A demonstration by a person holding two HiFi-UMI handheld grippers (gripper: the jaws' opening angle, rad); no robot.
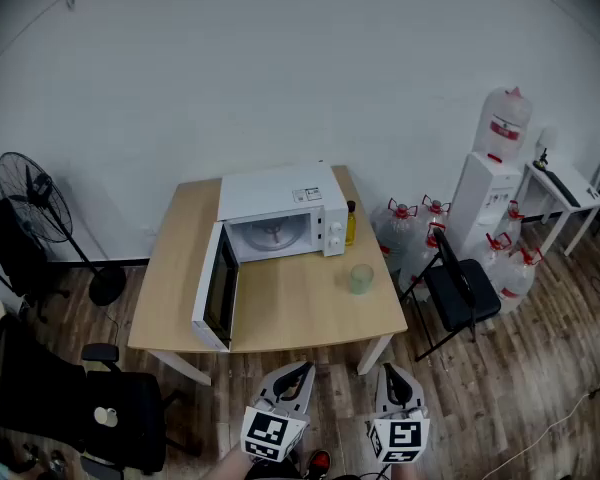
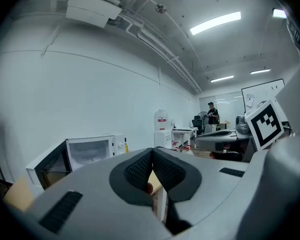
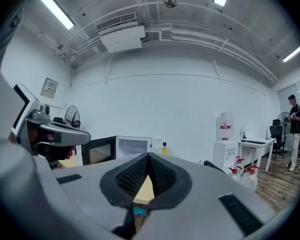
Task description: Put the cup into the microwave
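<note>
A pale green translucent cup (image 1: 361, 278) stands on the wooden table (image 1: 290, 313), right of the microwave's front. The white microwave (image 1: 280, 213) sits at the table's back with its door (image 1: 216, 288) swung wide open toward the left; its cavity shows the glass turntable. My left gripper (image 1: 294, 378) and right gripper (image 1: 395, 380) hover side by side in front of the table's near edge, both shut with nothing between the pads. In the left gripper view the microwave (image 2: 90, 151) lies ahead left of the touching pads (image 2: 140, 171); the right gripper view shows the microwave (image 3: 132, 146) beyond its pads (image 3: 162, 176).
A yellow bottle (image 1: 350, 223) stands against the microwave's right side. A black folding chair (image 1: 458, 293) and several water jugs (image 1: 412, 230) sit right of the table, with a water dispenser (image 1: 490, 183) behind. A floor fan (image 1: 35, 203) and an office chair (image 1: 100, 398) stand left.
</note>
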